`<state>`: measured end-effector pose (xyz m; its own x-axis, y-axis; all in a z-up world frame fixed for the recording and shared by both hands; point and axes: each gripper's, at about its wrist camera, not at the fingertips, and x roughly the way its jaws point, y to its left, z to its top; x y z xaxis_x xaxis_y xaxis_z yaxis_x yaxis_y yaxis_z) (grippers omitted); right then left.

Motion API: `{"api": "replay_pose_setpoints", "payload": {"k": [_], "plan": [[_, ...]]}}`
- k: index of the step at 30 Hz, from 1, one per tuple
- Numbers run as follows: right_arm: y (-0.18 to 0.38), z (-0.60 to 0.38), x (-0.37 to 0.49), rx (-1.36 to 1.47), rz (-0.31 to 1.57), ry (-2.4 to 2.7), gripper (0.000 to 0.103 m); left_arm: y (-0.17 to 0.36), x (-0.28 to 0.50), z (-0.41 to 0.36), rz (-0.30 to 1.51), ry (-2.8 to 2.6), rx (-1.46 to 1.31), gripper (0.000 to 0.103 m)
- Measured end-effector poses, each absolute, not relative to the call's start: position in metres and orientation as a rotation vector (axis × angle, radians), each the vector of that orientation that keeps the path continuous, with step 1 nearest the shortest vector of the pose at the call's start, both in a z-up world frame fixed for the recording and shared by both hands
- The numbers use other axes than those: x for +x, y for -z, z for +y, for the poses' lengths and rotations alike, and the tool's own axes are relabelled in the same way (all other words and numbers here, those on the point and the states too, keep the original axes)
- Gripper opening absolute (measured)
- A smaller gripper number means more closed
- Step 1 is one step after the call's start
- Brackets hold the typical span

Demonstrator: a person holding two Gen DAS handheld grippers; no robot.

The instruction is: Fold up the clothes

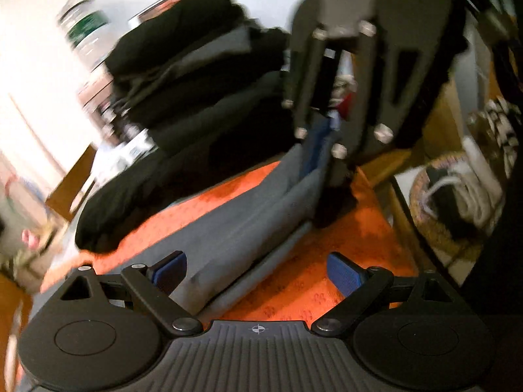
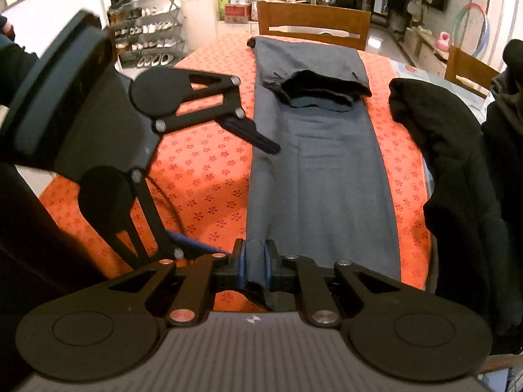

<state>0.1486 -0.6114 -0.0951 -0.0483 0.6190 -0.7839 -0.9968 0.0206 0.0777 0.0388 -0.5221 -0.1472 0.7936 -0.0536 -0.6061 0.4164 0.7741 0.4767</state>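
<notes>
Grey trousers [image 2: 320, 176] lie lengthwise on the orange tablecloth [image 2: 202, 183], with a dark-lined waistband [image 2: 323, 89] toward the far end. My right gripper [image 2: 255, 263] is shut on the near hem of the trousers. My left gripper [image 1: 256, 272] is open and empty, hovering over the left edge of the trousers [image 1: 248, 225]. In the right wrist view the left gripper [image 2: 225, 176] comes in from the left, its upper finger [image 2: 258, 135] at the cloth's edge. In the left wrist view the right gripper [image 1: 322, 160] holds the cloth.
A pile of black clothes [image 2: 457, 176] lies on the table's right side, also in the left wrist view [image 1: 183, 124]. Wooden chairs [image 2: 313, 23] stand at the far end. A shoe rack [image 2: 147, 39] stands beyond. A woven basket [image 1: 447, 202] sits off the table.
</notes>
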Motion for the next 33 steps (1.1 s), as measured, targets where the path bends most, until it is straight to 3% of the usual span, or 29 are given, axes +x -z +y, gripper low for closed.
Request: {"api": "replay_pose_setpoints", "payload": {"k": [3,5,6,7,9,10,13,15,17,23,30,31,33], "plan": [[0.096,-0.611,0.151,-0.622,0.779,-1.464,0.013,0.154,0.038,-0.534,0.576,0.331,0.748,0.089],[0.096,-0.612,0.152,-0.607,0.786,-1.46,0.013,0.159,0.039,-0.541,0.568,0.358,0.796,0.082],[0.096,-0.612,0.152,-0.599,0.788,-1.456,0.013,0.161,0.041,-0.544,0.567,0.37,0.814,0.074],[0.095,-0.612,0.153,-0.591,0.79,-1.453,0.013,0.163,0.041,-0.547,0.563,0.379,0.828,0.052],[0.095,-0.613,0.154,-0.58,0.792,-1.449,0.013,0.166,0.045,-0.55,0.566,0.374,0.848,0.025],[0.093,-0.615,0.154,-0.579,0.774,-1.46,0.012,0.165,0.047,-0.549,0.567,0.368,0.84,0.022],[0.087,-0.625,0.157,-0.564,0.716,-1.494,0.014,0.156,0.049,-0.542,0.568,0.345,0.763,0.017],[0.081,-0.636,0.164,-0.54,0.673,-1.52,0.027,0.15,0.049,-0.538,0.571,0.33,0.723,0.015],[0.082,-0.644,0.173,-0.581,0.643,-1.513,0.051,0.146,0.049,-0.536,0.573,0.322,0.699,0.015],[0.111,-0.656,0.183,-0.825,0.46,-1.487,0.067,0.13,0.049,-0.529,0.569,0.268,0.614,0.014],[0.147,-0.648,0.18,-1.076,0.205,-1.496,0.067,0.111,0.041,-0.523,0.558,0.183,0.559,0.012],[0.143,-0.647,0.179,-1.088,0.201,-1.494,0.062,0.109,0.039,-0.522,0.558,0.172,0.538,0.011],[0.133,-0.645,0.175,-1.113,0.192,-1.489,0.031,0.105,0.035,-0.52,0.556,0.157,0.518,0.01]]}}
